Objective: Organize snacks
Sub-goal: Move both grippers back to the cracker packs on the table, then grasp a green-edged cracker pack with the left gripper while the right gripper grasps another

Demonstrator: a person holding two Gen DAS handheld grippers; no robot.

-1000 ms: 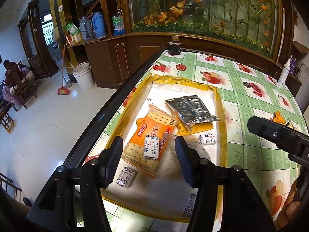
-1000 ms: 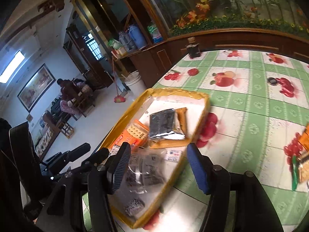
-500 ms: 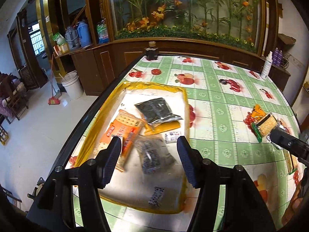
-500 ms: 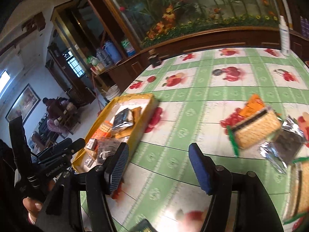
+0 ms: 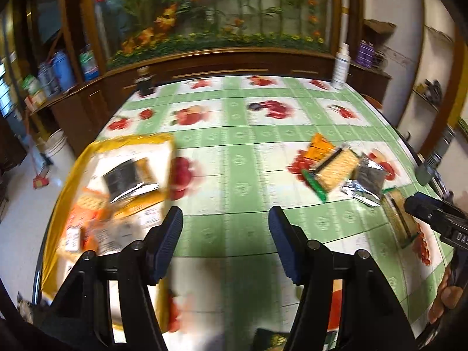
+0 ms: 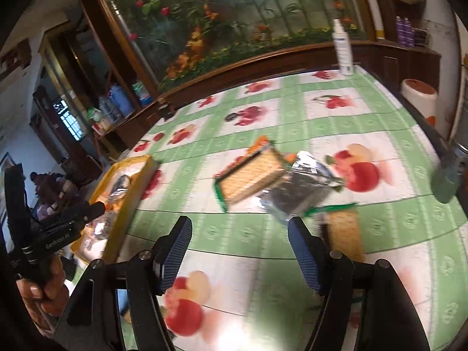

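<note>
Opening their jaws with nothing between them, the left gripper point(image 5: 225, 235) and right gripper point(image 6: 239, 251) hang over the fruit-print tabletop point(image 5: 234, 175), aimed at loose snacks point(image 6: 251, 175) lying well apart from the yellow tray point(image 5: 76, 163), where sorted packets point(image 5: 128, 178) already lie, apparently for another pickup.

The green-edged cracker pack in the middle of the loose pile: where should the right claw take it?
Grip the cracker pack across its narrow width, near the middle, coming from above. It lies flat and long on the tablecloth, and the silver packet crowds its right end, so stay left of that. The right claw, empty, is opening.
</note>
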